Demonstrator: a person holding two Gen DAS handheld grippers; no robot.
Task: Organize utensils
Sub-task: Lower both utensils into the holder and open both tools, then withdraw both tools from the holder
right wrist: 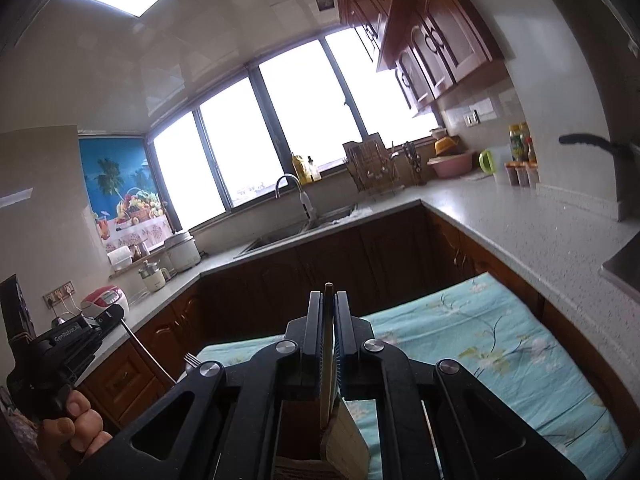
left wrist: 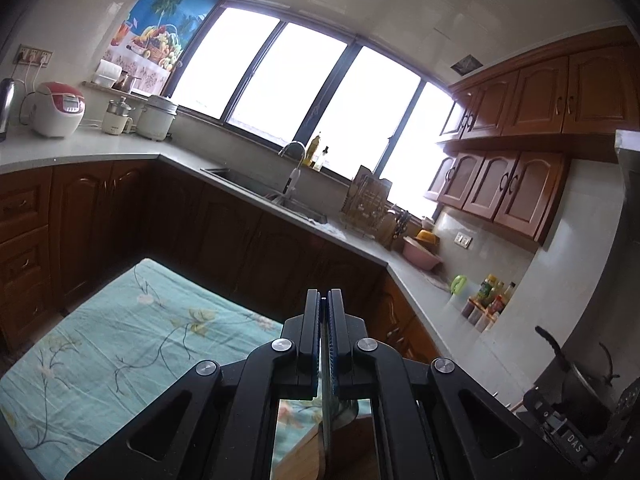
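Note:
My left gripper (left wrist: 324,300) is shut on a thin metal utensil handle (left wrist: 325,392) that runs down between the pads. The right wrist view shows that gripper (right wrist: 116,314) at the left, held by a hand, with a fork (right wrist: 160,360) hanging from it, tines down. My right gripper (right wrist: 329,300) is shut on a slim wooden chopstick (right wrist: 327,360) that stands upright between the pads, its top poking above the fingertips. Below it is a wooden utensil holder (right wrist: 344,440), also partly seen in the left wrist view (left wrist: 308,456).
Both grippers are above a table with a teal floral cloth (left wrist: 120,344) (right wrist: 480,340). Around it run a grey countertop (right wrist: 500,216), brown cabinets, a sink with faucet (left wrist: 294,160), a dish rack (right wrist: 372,168), rice cookers (left wrist: 56,108) and spice bottles (left wrist: 488,300).

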